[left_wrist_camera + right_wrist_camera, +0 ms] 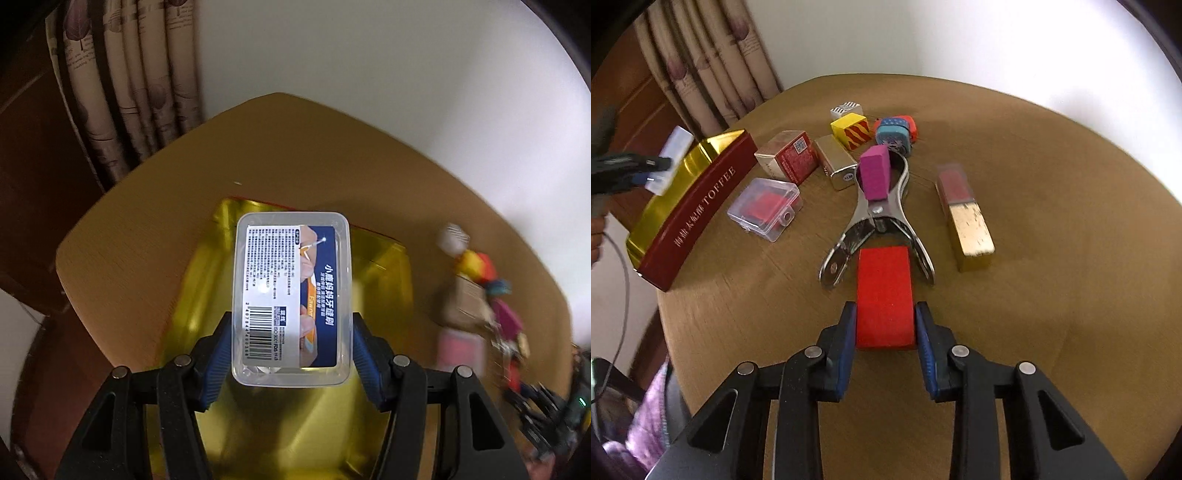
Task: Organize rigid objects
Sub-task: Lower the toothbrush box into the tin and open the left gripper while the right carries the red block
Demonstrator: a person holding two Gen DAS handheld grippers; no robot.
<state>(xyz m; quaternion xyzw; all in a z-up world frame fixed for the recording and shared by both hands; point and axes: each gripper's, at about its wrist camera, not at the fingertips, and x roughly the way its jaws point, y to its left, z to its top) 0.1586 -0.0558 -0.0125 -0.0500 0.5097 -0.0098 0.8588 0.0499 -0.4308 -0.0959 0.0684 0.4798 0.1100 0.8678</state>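
Observation:
My left gripper (pixel 291 347) is shut on a clear plastic box (pixel 291 295) with a printed label, held above the gold inside of the red toffee tin (pixel 207 295). In the right wrist view the same tin (pixel 698 206) stands at the left with the left gripper (pixel 653 170) and its clear box (pixel 674 147) over it. My right gripper (pixel 886 325) is shut on a red block (pixel 884 295), held above the table just in front of a metal clamp (pixel 875 218) that grips a magenta block (pixel 874 171).
On the round brown table (pixel 1034 221) lie a clear case with red contents (pixel 764 208), a red-and-silver box (pixel 788 155), a silver box (pixel 836 166), a gold-and-red bar (pixel 964 218), and yellow (pixel 851 131), white (pixel 846 109) and blue-orange (pixel 895 133) cubes. Curtain and wall behind.

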